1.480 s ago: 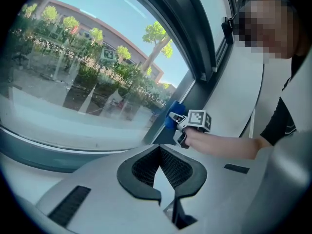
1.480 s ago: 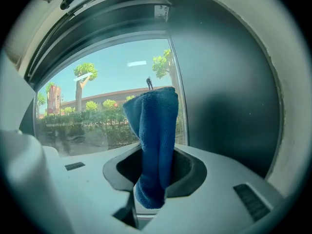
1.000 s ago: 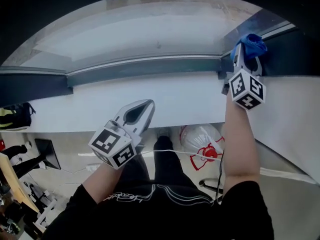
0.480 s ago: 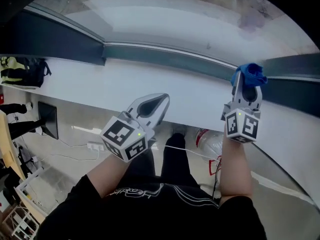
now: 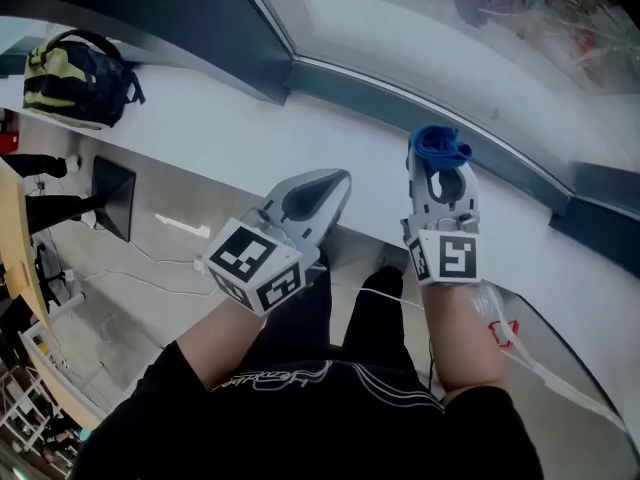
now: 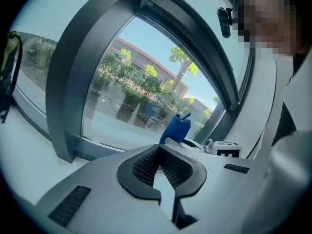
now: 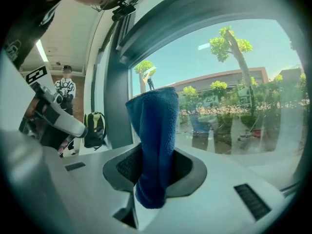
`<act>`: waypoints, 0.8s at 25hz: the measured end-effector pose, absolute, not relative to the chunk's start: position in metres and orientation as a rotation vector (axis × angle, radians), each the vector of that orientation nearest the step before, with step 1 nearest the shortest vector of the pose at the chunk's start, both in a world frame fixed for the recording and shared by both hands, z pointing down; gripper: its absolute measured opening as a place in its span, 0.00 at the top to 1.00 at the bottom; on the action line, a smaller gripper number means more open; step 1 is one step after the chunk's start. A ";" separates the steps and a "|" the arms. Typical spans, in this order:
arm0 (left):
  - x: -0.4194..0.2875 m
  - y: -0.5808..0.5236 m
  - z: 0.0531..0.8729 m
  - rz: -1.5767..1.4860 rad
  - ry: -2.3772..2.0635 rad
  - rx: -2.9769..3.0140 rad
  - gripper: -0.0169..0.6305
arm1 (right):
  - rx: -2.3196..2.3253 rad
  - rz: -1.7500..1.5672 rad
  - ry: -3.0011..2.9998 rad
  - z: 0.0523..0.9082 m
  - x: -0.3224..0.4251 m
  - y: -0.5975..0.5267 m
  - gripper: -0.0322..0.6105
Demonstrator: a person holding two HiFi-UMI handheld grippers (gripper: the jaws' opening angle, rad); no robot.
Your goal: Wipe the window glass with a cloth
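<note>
My right gripper (image 5: 440, 164) jaws pinch the cloth (image 5: 441, 144) near the window glass (image 5: 400, 18), left gripper (image 5: 318, 183) closed, empty; I judge wiping unstarted

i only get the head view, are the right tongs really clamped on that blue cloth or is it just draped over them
Observer: Clamped. The right gripper view shows the right tongs shut on the blue cloth, which stands upright between them.
Operator: ok and the left tongs, anything in there
Observer: No. In the left gripper view the left tongs are together with nothing between them.
</note>
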State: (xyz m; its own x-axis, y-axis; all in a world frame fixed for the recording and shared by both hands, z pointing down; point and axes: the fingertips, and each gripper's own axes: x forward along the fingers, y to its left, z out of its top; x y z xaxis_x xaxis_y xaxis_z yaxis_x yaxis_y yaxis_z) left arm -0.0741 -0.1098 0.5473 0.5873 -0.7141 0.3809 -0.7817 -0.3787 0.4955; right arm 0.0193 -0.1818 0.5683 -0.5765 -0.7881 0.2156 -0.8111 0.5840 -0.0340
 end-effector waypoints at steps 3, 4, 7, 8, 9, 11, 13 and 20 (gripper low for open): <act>-0.115 -0.112 0.550 0.119 -1.230 2.140 0.97 | 1.264 0.210 -2.673 0.581 -0.039 -0.181 0.81; -0.128 -0.112 0.552 0.116 -1.243 2.133 0.97 | 1.249 0.215 -2.685 0.585 -0.056 -0.183 0.81; -0.161 -0.110 0.559 0.137 -1.263 2.134 0.97 | 1.224 0.232 -2.710 0.595 -0.102 -0.189 0.80; -0.173 -0.109 0.562 0.145 -1.269 2.130 0.97 | 1.216 0.231 -2.714 0.598 -0.117 -0.193 0.81; -0.185 -0.108 0.566 0.148 -1.278 2.123 0.97 | 1.206 0.230 -2.716 0.602 -0.131 -0.197 0.81; -0.208 -0.105 0.572 0.145 -1.301 2.100 0.97 | 1.203 0.248 -2.713 0.607 -0.157 -0.209 0.81; -0.227 -0.100 0.579 0.140 -1.320 2.073 0.97 | 1.218 0.270 -2.710 0.608 -0.178 -0.222 0.81; -0.272 -0.089 0.599 0.138 -1.342 2.013 0.97 | 1.256 0.258 -2.668 0.634 -0.221 -0.262 0.81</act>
State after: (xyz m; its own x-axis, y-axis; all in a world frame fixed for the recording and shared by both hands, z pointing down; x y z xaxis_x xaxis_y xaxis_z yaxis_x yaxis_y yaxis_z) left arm -0.2718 -0.0895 0.5991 0.4569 -0.7686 0.4478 -0.8438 -0.2152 0.4916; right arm -0.2212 -0.2619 0.6342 -0.6263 -0.7429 0.2363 -0.7744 0.6277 -0.0790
